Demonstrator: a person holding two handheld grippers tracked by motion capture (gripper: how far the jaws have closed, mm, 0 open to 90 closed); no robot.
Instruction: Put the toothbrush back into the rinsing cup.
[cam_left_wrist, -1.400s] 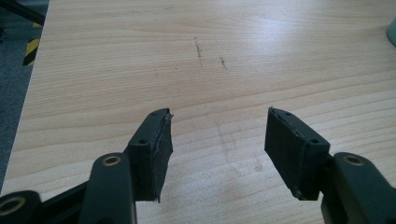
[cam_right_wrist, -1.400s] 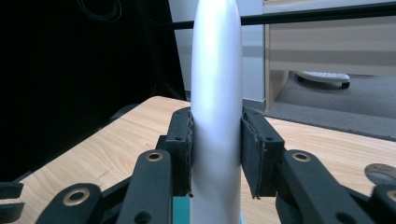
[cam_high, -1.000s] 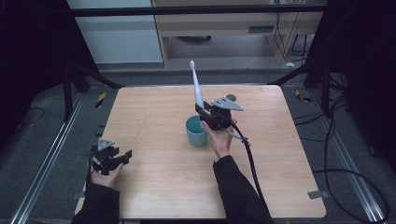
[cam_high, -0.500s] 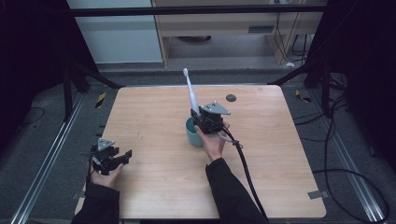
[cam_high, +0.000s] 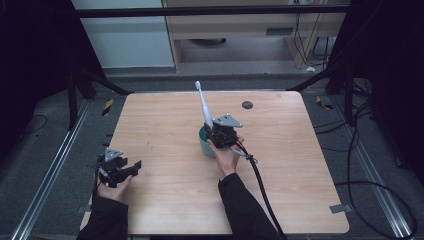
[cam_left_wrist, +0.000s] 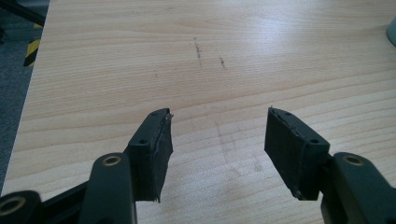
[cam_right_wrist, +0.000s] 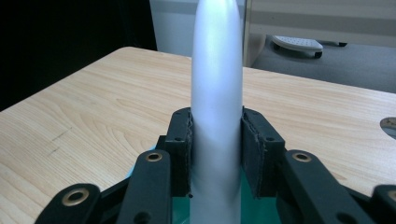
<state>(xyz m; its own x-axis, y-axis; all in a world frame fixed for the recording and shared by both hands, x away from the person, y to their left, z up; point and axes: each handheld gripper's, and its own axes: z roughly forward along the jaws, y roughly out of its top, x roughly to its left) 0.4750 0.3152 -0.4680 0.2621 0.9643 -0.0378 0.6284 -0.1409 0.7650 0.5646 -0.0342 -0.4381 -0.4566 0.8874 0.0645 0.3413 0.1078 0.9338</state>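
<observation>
Two grippers: right gripper (cam_high: 220, 131) jaws clamped on upright toothbrush (cam_high: 204, 106) over cup (cam_high: 205, 142), left gripper (cam_left_wrist: 217, 140) jaws apart, low.

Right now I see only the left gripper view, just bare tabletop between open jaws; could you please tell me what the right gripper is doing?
Observer: The right gripper is shut on an electric toothbrush.
Operator: Thank you. Where is it holding it?
Observer: Directly over a teal cup near the middle of the table, handle end down.
Operator: Is the brush upright?
Observer: Nearly; its head leans away from the person and to the left in the high view.
</observation>
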